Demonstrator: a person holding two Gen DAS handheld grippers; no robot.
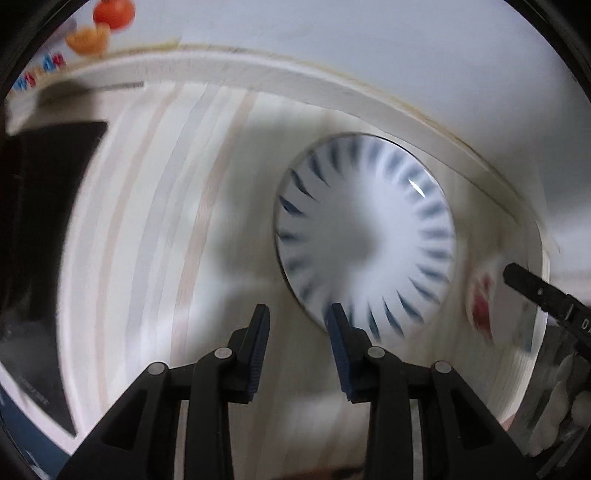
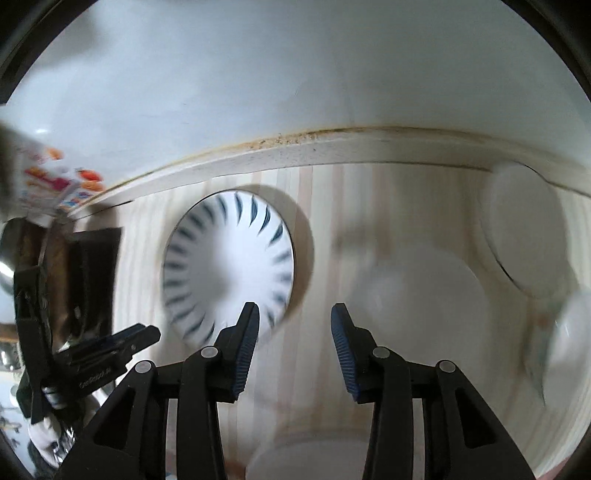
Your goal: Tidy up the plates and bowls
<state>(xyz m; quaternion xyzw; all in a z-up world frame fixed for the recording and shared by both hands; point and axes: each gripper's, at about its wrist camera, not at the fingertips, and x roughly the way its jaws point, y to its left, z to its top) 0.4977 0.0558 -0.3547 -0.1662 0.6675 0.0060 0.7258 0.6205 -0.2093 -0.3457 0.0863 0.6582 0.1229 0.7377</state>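
Note:
A white plate with dark blue strokes round its rim [image 1: 365, 236] [image 2: 229, 266] lies flat on the pale wood counter [image 1: 155, 221]. My left gripper [image 1: 298, 314] points down at the plate's near left edge, jaws a little apart with nothing between them. My right gripper [image 2: 294, 314] hangs open over bare wood between that plate and a blurred plain white dish [image 2: 417, 295]. More white dishes lie at the right [image 2: 524, 229] [image 2: 569, 332] and the bottom edge [image 2: 314, 458]. My left gripper [image 2: 151, 332] shows at the left of the right wrist view. A finger of my right gripper [image 1: 528, 284] enters the left wrist view.
A raised pale ledge [image 2: 332, 151] and a white wall close the counter's far side. A carton printed with fruit [image 1: 99, 26] [image 2: 55, 184] stands at the far left beside a black block [image 1: 48, 221]. A blurred dish with red marks [image 1: 484, 295] lies right of the striped plate.

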